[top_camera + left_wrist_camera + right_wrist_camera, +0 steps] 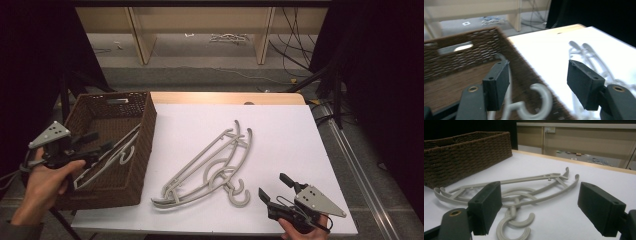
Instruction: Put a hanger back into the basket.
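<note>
Nearest the tabletop's front edge, the right claw [274,188] sits by the front right corner with its jaws wide apart, clamped on nothing. Just beyond it lie the grey hangers [210,167], two stacked together and slanting from the front middle of the white tabletop [285,130] toward its centre. The right gripper view looks low across the sheet and shows what the high view flattens: the hangers [524,187] are thin curved plastic with upturned notched ends, and their hooks [515,225] curl open toward the claw, close in front of its jaws but apart from them.

At the left edge stands the brown wicker basket [145,145], with the left claw [95,142] held over its near left side, jaws likewise spread and empty. One more grey hanger [107,155] leans inside the basket, running along its right wall. The left gripper view, blurred, shows the hooked end of the hanger in the basket [537,100] lying below and between the jaws, not touched by either. That view also shows the basket's handle slot [454,47] in the far wall.
</note>
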`<move>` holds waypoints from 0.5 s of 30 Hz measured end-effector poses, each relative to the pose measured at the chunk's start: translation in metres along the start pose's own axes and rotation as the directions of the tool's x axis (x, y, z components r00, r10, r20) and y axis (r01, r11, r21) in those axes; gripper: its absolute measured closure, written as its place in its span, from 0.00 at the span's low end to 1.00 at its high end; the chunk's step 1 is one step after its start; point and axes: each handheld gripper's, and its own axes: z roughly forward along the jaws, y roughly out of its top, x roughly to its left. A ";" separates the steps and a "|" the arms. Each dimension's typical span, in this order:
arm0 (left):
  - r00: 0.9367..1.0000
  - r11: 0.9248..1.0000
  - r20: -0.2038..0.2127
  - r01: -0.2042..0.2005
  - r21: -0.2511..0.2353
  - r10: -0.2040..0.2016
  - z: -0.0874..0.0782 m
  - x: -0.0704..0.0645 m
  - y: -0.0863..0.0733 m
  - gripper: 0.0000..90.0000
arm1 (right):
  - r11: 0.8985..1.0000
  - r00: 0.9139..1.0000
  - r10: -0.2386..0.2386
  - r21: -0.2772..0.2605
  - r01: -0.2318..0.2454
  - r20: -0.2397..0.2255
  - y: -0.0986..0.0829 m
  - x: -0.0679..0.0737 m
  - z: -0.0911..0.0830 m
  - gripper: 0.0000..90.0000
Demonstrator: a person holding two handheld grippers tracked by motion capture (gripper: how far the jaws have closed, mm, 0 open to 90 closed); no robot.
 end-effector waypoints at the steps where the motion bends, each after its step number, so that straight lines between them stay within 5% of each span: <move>1: 0.999 1.000 0.042 0.000 -0.025 0.001 0.004 -0.016 0.000 0.37 | 1.000 1.000 -0.005 -0.012 0.005 0.003 0.000 0.000 0.000 0.23; 8: 0.988 0.996 0.152 -0.003 -0.091 0.017 0.016 -0.059 0.000 0.32 | 1.000 1.000 0.004 -0.008 -0.004 -0.001 0.000 0.000 -0.001 0.23; 9: 0.980 0.993 0.199 0.007 -0.119 0.017 0.020 -0.070 -0.001 0.31 | 1.000 1.000 0.002 -0.009 -0.002 -0.002 0.000 0.000 -0.001 0.23; 14: 0.966 0.988 0.257 0.009 -0.156 0.032 0.032 -0.096 -0.011 0.26 | 1.000 1.000 0.001 -0.007 -0.001 -0.001 0.000 0.000 0.000 0.23; 15: 0.958 0.990 0.286 0.015 -0.143 0.027 0.038 -0.106 -0.017 0.24 | 1.000 1.000 0.003 -0.007 -0.003 -0.001 0.000 0.000 0.000 0.23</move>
